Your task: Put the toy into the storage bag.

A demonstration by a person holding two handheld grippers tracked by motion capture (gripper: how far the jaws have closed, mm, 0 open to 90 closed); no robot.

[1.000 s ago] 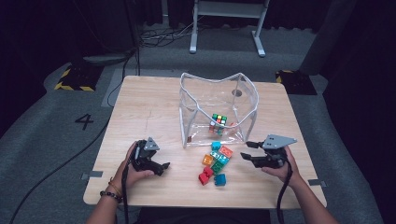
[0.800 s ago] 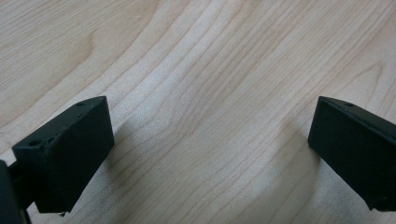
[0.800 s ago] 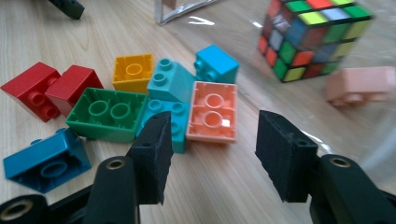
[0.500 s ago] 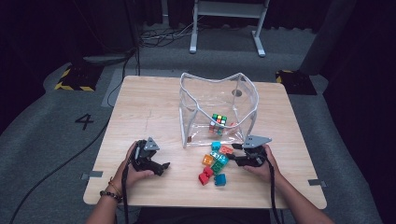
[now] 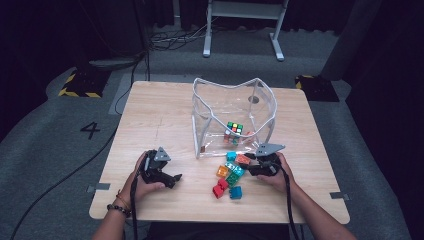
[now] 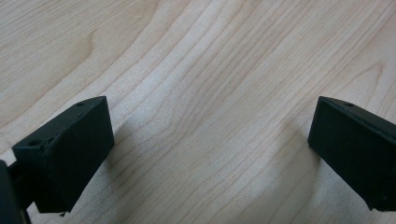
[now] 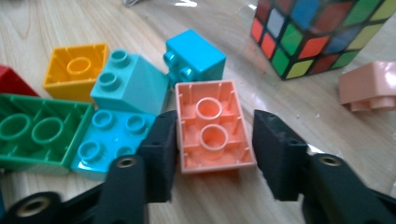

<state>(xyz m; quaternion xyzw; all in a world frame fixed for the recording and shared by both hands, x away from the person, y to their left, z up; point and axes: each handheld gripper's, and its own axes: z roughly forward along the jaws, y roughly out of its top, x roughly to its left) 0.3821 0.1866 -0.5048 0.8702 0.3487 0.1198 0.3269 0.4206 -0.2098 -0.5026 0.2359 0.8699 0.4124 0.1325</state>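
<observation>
Right gripper point(image 7: 215, 149) jaws have just been closing around the upturned orange brick point(image 7: 214, 126) beside the cube point(image 7: 322, 32), right pad not touching — light, hard, slick plastic, best pinched across its long flat sides.

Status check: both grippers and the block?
Right gripper jaws closing around the salmon block, right jaw not touching. Left gripper open, idle. Teal blocks crowd its left.

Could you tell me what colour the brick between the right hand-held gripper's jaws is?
The brick is salmon orange, lying hollow side up; the right gripper view shows it best.
</observation>
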